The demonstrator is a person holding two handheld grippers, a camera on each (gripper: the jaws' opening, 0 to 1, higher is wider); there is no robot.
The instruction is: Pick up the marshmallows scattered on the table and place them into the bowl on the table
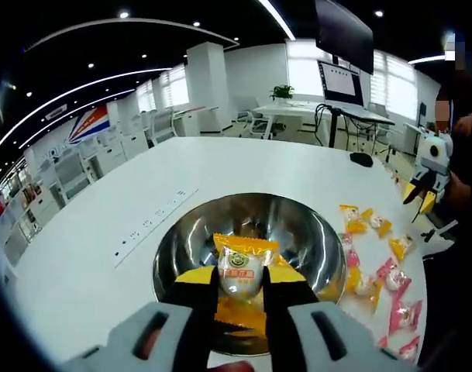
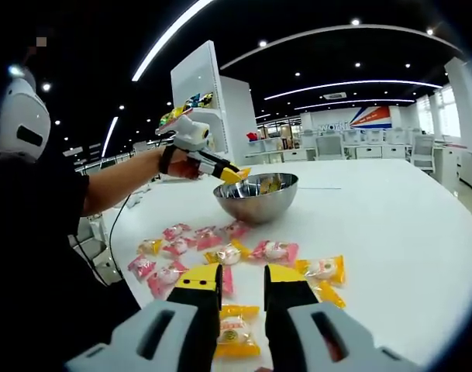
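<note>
In the left gripper view my left gripper (image 1: pixel 241 283) is shut on an orange-wrapped marshmallow (image 1: pixel 242 267), held just over the steel bowl (image 1: pixel 173 248). The same left gripper (image 2: pixel 234 175) shows in the right gripper view, reaching over the bowl (image 2: pixel 255 203). Several pink and yellow wrapped marshmallows (image 2: pixel 276 250) lie scattered on the white table (image 2: pixel 391 225) in front of the bowl, and to its right (image 1: pixel 375 256) in the left gripper view. My right gripper (image 2: pixel 242 280) hangs open low over them, a yellow packet (image 2: pixel 234 335) lying on the table between its jaws.
A person's arm (image 2: pixel 119 186) stretches from the left towards the bowl. The table's edge (image 2: pixel 119 267) runs close behind the packets. A socket strip (image 1: pixel 154 225) lies left of the bowl. Desks and chairs (image 1: pixel 329 116) stand beyond the table.
</note>
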